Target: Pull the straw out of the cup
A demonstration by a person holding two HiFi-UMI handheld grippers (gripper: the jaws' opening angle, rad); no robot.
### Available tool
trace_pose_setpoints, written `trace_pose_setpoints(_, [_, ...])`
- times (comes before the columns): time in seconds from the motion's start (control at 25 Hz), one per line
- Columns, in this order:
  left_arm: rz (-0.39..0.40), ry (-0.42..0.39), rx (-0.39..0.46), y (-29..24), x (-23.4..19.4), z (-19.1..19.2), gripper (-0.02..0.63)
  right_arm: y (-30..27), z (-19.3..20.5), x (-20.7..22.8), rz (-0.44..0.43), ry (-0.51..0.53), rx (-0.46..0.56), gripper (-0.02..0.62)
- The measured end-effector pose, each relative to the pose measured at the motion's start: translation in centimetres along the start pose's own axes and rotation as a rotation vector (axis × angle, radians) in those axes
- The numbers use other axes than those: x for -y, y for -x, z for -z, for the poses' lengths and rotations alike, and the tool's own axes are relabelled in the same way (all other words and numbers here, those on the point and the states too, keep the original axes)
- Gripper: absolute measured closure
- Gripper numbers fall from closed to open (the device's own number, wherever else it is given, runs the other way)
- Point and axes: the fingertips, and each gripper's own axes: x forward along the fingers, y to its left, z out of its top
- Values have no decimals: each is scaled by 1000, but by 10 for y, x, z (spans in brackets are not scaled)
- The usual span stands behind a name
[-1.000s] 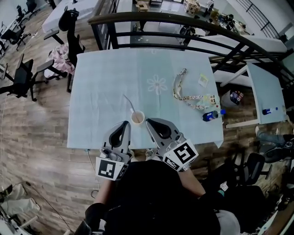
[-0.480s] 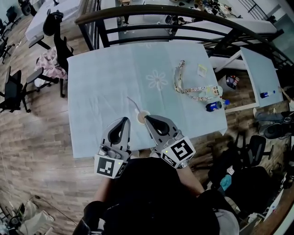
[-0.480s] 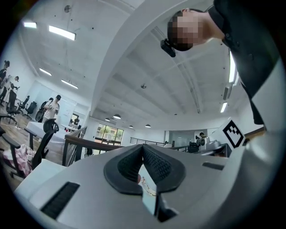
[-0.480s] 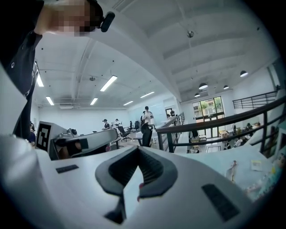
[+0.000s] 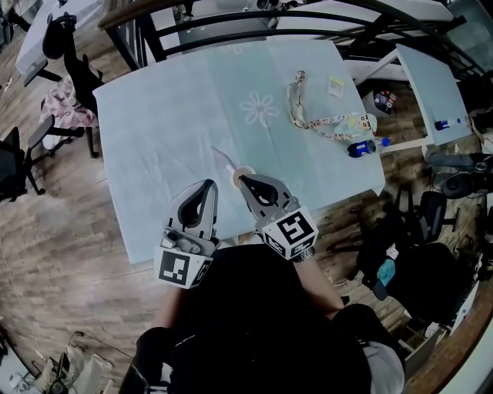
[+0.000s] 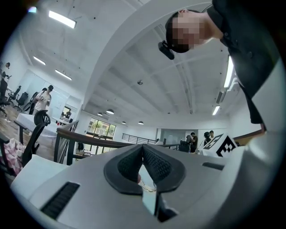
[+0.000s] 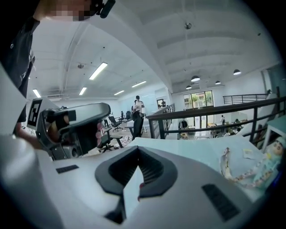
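A small paper cup stands near the front edge of the pale blue table. A thin straw leans out of it toward the upper left. My right gripper is shut with nothing in it, and its tip lies over the cup's near side and hides part of it. My left gripper is also shut and empty, a little left of the cup and below the straw. In the left gripper view the jaws meet at the tip. The right gripper view shows closed jaws over the table, with cup and straw hidden.
A patterned lanyard, a small card and a lying bottle sit at the table's right side. A dark railing runs behind the table. Office chairs stand on the wooden floor at left.
Both grippers have moved forward over the table's front edge toward the cup. The right one has sunk, and its tip now overlaps the cup. The straw still leans out of the cup.
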Motion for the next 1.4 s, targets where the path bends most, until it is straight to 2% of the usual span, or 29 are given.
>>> trace_pose_setpoints(0.52, [-17,16,-33,-4,-32,10,592,-55,84,25,13,17,-246,573])
trace_pose_setpoints(0.68, [-26,25,-29,-3,-36,11,592,-65,109,34,23,5,-304,513])
trace_pose_setpoints(0.96, [-28,40,-33,-2,-41,14,592,-82,141,50,58,-1,-386,426])
trace_pose_setpoints(1.4, [-21,37,-52,-3,-40,16,592,-102,163,60,67,34,-450,420])
